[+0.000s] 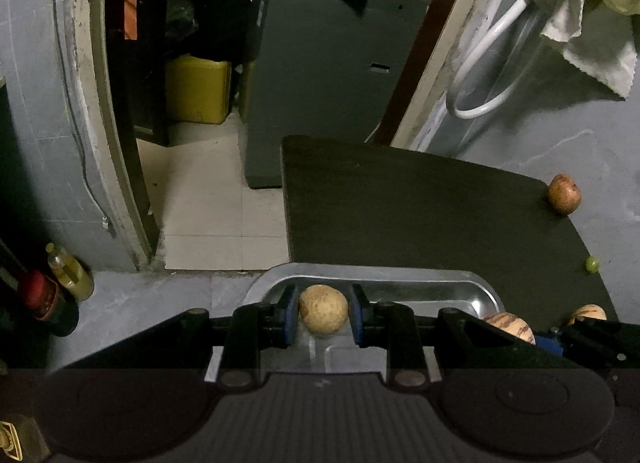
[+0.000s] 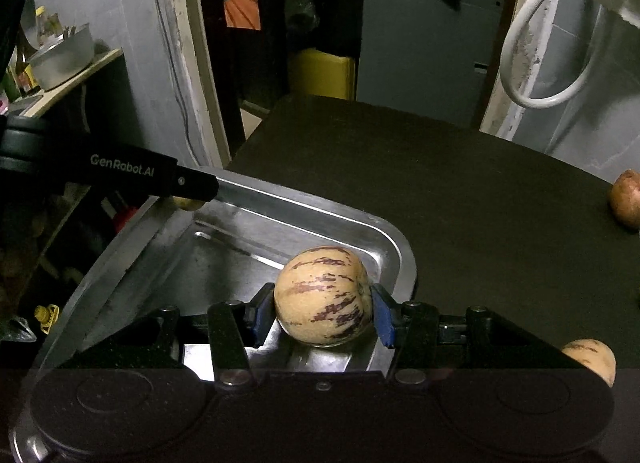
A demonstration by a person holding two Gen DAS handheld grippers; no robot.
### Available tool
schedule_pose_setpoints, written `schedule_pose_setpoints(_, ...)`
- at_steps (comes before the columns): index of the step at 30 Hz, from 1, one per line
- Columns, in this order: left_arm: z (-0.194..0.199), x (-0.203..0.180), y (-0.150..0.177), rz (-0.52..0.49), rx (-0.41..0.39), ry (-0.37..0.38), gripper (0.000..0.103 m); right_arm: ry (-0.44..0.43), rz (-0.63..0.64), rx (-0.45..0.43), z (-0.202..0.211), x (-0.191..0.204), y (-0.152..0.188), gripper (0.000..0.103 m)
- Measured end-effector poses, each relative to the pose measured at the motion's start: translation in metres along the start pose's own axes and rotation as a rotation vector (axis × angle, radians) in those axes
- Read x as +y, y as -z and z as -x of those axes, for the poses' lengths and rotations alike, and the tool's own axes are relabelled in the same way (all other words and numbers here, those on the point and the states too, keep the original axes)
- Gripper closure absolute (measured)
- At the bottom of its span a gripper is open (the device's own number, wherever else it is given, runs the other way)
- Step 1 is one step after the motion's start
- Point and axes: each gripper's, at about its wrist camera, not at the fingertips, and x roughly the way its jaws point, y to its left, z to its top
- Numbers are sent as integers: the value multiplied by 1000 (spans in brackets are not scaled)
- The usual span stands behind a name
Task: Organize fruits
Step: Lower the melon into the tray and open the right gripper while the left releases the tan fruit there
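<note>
My left gripper (image 1: 323, 314) is shut on a small round tan fruit (image 1: 323, 315) and holds it over the far end of a shiny metal tray (image 1: 476, 283). My right gripper (image 2: 323, 313) is shut on a pale striped melon-like fruit (image 2: 323, 295) above the tray (image 2: 396, 239), near its right corner. In the right wrist view the left gripper's body (image 2: 120, 175) reaches over the tray's left rim. A reddish apple (image 1: 564, 195) lies at the dark table's far right edge; it also shows in the right wrist view (image 2: 626, 199). Another striped fruit (image 2: 592, 357) lies on the table to the right.
A small green grape (image 1: 592, 264) sits by the dark table's (image 1: 400, 203) right edge. Beyond the table are a doorway, a yellow container (image 1: 198, 89), a grey cabinet (image 1: 328, 75) and a white hose (image 1: 486, 63). Bottles (image 1: 70, 271) stand on the floor to the left.
</note>
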Motion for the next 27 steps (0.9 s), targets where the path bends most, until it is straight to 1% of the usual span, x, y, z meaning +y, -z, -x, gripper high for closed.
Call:
schedule_pose_setpoints(8,-9,2,2,-9,19,8,74,9,9,5,-4,3,-1,52)
schedule_pose_setpoints(17,-16,5,1,14,32,12,74,5,7,-2,-4,1,0,51)
schedule_pose_setpoints(19,-15,6,1,25,35,13,74,3,10,-4,-1,2,1,49)
schedule_pose_setpoints(21,-13,8,1,42,34,16,74,1,19,-17,5,2,4,43)
schedule_pose_setpoints(22,-12,10,2,52,30,20,72,1,22,-24,8,1,6,41)
schedule_pose_setpoints(23,-9,11,2,62,26,24,66,7,21,-25,11,0,8,38)
schedule_pose_setpoints(25,-4,12,4,76,13,31,59,6,11,-39,19,-3,12,37)
schedule_pose_setpoints(27,2,13,5,93,0,40,56,6,-4,-57,29,-6,16,31)
